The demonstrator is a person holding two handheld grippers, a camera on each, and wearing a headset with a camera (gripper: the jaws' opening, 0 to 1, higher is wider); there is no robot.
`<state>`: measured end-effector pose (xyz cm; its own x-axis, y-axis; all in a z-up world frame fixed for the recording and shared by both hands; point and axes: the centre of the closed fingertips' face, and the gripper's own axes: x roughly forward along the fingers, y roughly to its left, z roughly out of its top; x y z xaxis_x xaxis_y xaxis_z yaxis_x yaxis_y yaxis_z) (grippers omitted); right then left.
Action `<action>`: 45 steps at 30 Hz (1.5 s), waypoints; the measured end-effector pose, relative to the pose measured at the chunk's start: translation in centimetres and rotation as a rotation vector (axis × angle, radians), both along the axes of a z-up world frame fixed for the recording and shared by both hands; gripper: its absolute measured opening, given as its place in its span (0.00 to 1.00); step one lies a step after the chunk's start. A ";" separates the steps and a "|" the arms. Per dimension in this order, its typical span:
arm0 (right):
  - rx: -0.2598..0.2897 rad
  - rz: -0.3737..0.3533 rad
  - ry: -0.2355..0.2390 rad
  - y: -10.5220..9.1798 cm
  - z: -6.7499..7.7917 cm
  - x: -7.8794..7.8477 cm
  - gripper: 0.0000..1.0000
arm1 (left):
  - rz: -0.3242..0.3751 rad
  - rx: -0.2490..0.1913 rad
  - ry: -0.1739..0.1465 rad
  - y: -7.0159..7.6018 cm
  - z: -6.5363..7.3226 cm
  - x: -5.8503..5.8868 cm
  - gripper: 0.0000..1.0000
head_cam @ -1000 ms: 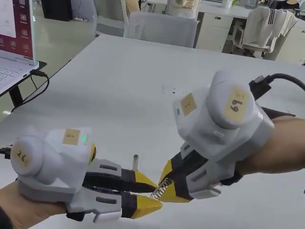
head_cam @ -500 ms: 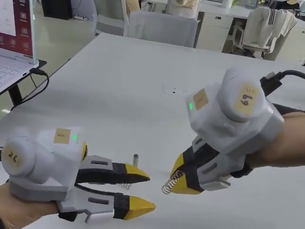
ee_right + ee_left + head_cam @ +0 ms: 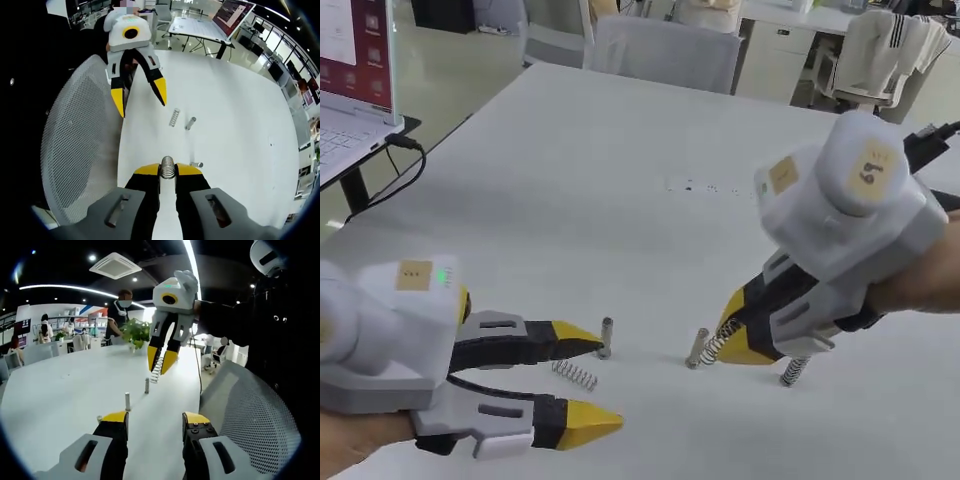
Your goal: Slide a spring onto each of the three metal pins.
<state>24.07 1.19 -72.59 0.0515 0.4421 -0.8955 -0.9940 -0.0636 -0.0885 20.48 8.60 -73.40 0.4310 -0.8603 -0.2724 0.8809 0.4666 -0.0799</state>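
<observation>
Right tongs [image 3: 728,342] clamped on a spring [image 3: 712,351], tilted toward the middle pin [image 3: 697,348] so we can thread it; left tongs [image 3: 607,385] apart, empty, standing clear.

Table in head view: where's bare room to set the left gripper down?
Widest free patch: the table beyond the pins, from the laptop side across to the right gripper, back to the chair. A smaller strip lies at the near edge, right of the left gripper. Crowded: around the pins and the loose spring, between the grippers.
</observation>
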 end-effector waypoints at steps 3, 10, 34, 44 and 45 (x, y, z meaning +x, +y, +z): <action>-0.010 -0.010 -0.005 -0.3 -0.2 0.7 0.09 | 0.016 -0.002 0.000 0.3 0.0 0.0 0.39; -0.041 -0.035 -0.029 -0.6 -0.8 2.7 0.09 | 0.037 -0.005 0.006 0.8 -0.2 -0.1 0.41; -0.139 -0.049 -0.040 -0.5 -4.5 6.7 0.09 | 0.065 0.002 0.006 1.4 -0.4 0.0 0.43; -0.155 -0.041 -0.019 -0.3 -5.2 6.7 0.09 | 0.081 0.002 0.007 2.0 -0.5 0.2 0.45; -0.158 -0.041 -0.016 -0.3 -5.3 6.7 0.09 | 0.083 0.001 0.008 2.0 -0.5 0.2 0.45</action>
<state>30.77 0.88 -77.88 0.0812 0.2932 -0.9526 -0.9947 -0.0370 -0.0961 20.68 10.59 -73.89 0.4984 -0.8216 -0.2767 0.8387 0.5378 -0.0862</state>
